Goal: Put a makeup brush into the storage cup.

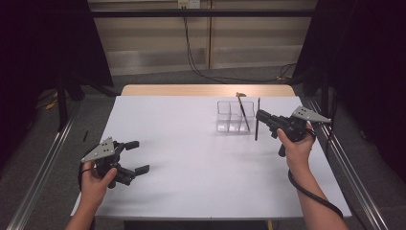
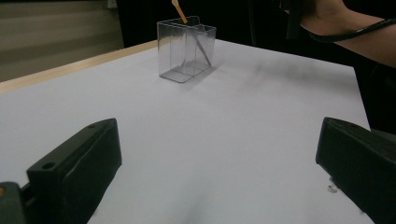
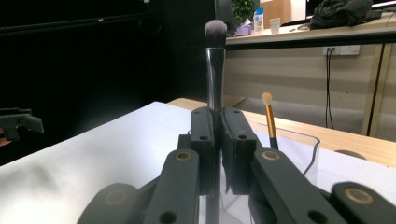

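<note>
A clear plastic organizer box (image 1: 232, 116) with compartments stands on the white table toward the back right. A thin brush with a tan tip (image 1: 243, 111) leans inside it (image 2: 179, 11) (image 3: 269, 122). My right gripper (image 1: 261, 116) hovers just right of the box, shut on a dark makeup brush (image 1: 257, 120) held upright, bristles up (image 3: 215, 70). My left gripper (image 1: 138, 156) rests low at the table's front left, open, with nothing between its jaws (image 2: 217, 163).
The white table (image 1: 191, 143) has a wooden strip along its far edge (image 1: 206, 90). Metal rails run along both sides on the floor. Cables hang at the back wall.
</note>
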A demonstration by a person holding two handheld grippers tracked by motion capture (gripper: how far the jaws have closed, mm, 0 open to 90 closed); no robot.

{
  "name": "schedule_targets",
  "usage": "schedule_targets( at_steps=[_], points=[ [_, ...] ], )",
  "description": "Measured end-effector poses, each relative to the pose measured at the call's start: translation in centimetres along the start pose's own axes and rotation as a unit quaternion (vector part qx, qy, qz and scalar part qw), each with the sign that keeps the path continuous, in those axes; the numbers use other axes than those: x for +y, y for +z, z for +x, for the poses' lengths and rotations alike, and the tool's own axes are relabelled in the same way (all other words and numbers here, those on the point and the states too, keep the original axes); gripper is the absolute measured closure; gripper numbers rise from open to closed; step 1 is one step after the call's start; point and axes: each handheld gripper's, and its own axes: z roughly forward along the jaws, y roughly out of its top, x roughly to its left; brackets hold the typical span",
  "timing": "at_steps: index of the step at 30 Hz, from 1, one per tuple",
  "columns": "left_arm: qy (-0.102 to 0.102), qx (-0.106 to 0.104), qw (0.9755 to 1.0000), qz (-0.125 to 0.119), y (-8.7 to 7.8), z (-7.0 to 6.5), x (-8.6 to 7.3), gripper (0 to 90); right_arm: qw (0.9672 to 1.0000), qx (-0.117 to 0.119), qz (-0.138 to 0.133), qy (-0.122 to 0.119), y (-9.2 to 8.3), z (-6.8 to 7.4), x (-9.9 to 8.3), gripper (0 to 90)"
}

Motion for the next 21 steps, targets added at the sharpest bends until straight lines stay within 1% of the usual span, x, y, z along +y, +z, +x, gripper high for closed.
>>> schedule_targets(
  at_steps=[4, 7, 21],
  points=[
    [0.003, 0.002, 1.0, 0.0, 0.0, 0.0, 0.0, 0.1, 1.0, -0.002, -0.003, -0.002, 0.1, 0.0, 0.0, 84.7],
    [0.001, 0.002, 1.0, 0.0, 0.0, 0.0, 0.0, 0.1, 1.0, -0.004, -0.007, -0.003, 0.1, 0.0, 0.1, 84.7],
    [-0.001, 0.0, 1.0, -0.002, 0.0, 0.0, 0.0, 0.1, 0.9997, -0.016, -0.012, -0.015, 1.0, 0.0, 1.2, 84.7]
  ],
)
